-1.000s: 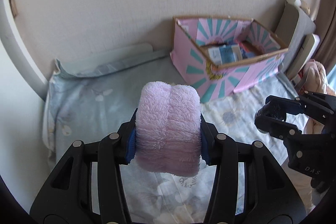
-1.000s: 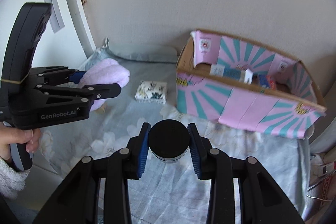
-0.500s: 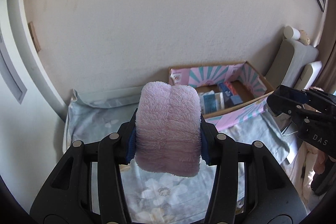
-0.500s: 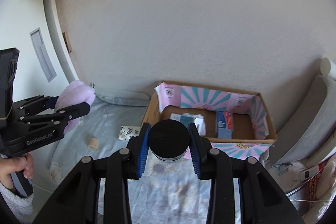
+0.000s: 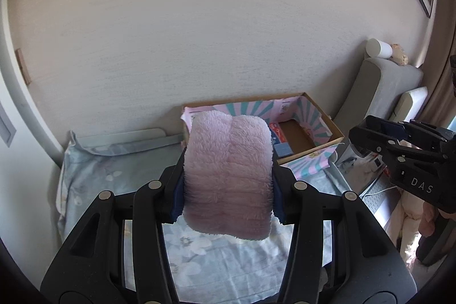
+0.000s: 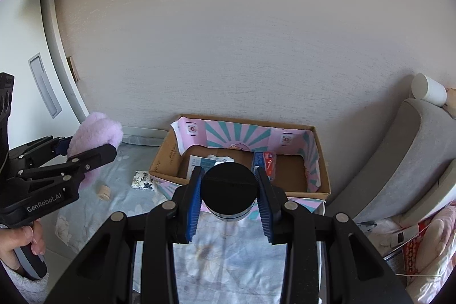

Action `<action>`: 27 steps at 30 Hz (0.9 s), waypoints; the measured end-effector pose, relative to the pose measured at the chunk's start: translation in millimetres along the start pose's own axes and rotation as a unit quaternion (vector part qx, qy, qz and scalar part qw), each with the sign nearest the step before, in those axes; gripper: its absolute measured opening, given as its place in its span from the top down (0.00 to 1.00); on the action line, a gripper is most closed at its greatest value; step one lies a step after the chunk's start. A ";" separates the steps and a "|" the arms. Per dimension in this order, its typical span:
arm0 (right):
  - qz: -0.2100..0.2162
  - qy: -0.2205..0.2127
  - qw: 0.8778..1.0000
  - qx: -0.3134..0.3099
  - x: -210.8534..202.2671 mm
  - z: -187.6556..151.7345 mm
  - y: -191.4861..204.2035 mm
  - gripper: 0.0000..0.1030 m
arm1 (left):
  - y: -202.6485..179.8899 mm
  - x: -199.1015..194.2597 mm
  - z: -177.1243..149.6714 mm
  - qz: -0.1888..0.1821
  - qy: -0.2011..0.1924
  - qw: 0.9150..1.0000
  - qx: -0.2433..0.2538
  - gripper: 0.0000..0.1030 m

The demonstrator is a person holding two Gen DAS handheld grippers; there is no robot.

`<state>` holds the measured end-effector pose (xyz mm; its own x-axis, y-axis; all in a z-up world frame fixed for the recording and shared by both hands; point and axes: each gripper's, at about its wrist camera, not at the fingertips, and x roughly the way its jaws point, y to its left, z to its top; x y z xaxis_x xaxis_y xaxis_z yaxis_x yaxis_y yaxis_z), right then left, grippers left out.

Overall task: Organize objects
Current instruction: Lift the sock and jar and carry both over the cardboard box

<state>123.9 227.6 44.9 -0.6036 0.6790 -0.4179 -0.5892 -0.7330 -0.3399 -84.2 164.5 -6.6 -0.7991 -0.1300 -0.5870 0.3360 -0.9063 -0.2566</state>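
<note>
Floral blue bedsheet [image 6: 228,255]: one pink cardboard box [image 6: 319,178] at far edge. Left gripper [image 5: 226,190] clamps one fluffy lilac cloth [image 5: 228,175]; right gripper [image 6: 228,197] clamps one black-lidded jar [image 6: 228,187].

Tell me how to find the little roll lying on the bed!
Start at the pink and teal box by the wall. On the flowery bedsheet to its left lies a patterned packet; the tan roll sits just left of that. It's the only round one.

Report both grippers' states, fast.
Left gripper: shut on the fluffy pink cloth.
Right gripper: shut on the black-lidded jar.
</note>
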 end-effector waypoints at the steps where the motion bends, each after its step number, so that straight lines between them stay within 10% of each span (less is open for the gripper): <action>1: 0.001 0.001 1.000 0.001 0.3 -1.0 -4.2 0.68 | -4.5 1.7 -0.1 -0.001 0.001 1.000 0.000 0.57; 27: 0.037 0.039 0.998 -0.030 29.9 33.7 -47.4 0.68 | -32.4 59.2 35.2 -0.005 0.034 0.999 -0.022 0.57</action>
<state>115.7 284.1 77.0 -0.5997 0.6195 -0.5065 -0.5104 -0.7836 -0.3541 -159.8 172.0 -6.0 -0.7680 -0.0918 -0.6338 0.3506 -0.8884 -0.2962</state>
